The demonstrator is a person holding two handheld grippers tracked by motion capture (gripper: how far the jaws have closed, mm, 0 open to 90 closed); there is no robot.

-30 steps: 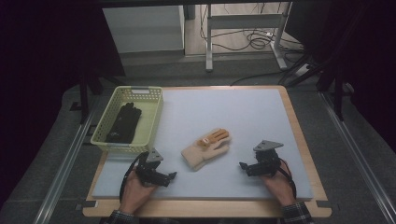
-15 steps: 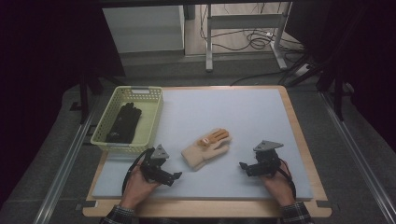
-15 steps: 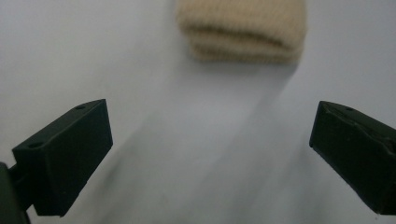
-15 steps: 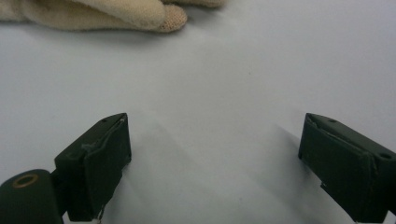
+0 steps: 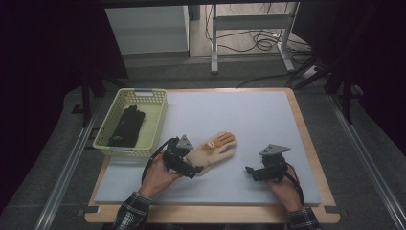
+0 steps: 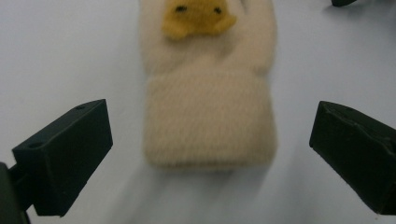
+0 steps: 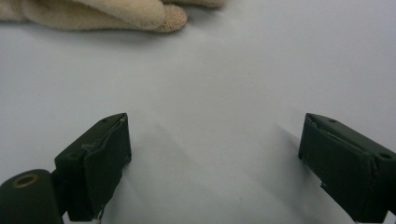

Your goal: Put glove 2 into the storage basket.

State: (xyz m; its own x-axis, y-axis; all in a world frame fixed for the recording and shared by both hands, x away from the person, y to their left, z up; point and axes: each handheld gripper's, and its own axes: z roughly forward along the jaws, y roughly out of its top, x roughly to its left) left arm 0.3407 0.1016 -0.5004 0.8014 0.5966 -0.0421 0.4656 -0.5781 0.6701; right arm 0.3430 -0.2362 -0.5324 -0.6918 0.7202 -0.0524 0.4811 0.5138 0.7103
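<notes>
At the left edge of the worktop [image 5: 268,124] stands a pale green basket [image 5: 156,125] with a black glove [image 5: 127,125] lying inside it, placed as in the earlier frames. Just right of the basket's near corner, the left gripper [image 5: 190,166] has advanced from its position half a second ago, when it lay short of the cream glove [image 5: 213,151], and now sits at that glove's cuff end. In the left gripper view the jaws stand wide apart, one on either side of the cuff [image 6: 208,122], with bare worktop visible between each jaw and the fabric; neither jaw touches it. The cream glove, with an orange patch [image 6: 198,17] on its back, lies flat near the middle of the worktop toward the near edge, fingers pointing to the far right, unmoved since the earlier frames. Farther right, well apart from the glove, the right gripper [image 5: 252,172] rests near the near edge where it was before, its jaws wide open over bare worktop.
</notes>
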